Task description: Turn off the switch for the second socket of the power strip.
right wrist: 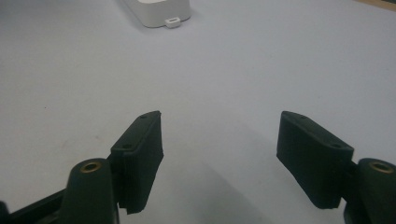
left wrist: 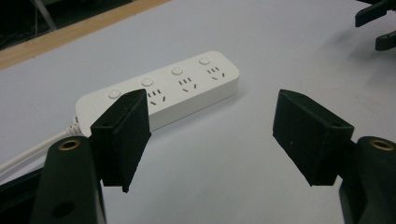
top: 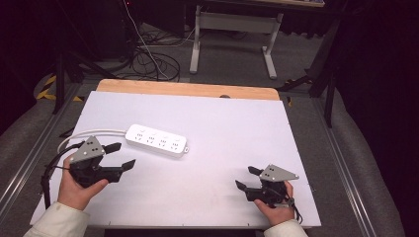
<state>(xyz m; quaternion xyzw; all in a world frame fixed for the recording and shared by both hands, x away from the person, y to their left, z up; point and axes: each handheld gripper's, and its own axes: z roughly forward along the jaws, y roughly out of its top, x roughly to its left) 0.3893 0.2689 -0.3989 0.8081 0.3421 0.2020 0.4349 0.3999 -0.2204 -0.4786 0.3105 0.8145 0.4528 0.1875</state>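
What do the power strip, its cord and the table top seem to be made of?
Power strip: likely smooth white moulded plastic, rounded edges with a faint sheen. Cord: seemingly white flexible plastic or rubber sheath, curving loosely. Table top: matte white sheet or laminate, probably over wood; wooden strip along far edge.

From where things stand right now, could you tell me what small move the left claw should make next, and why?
Probably ease the left claw forward toward the white four-socket power strip. Its jaws stand open and empty just short of the strip, while the right claw, also open, sits much farther away.
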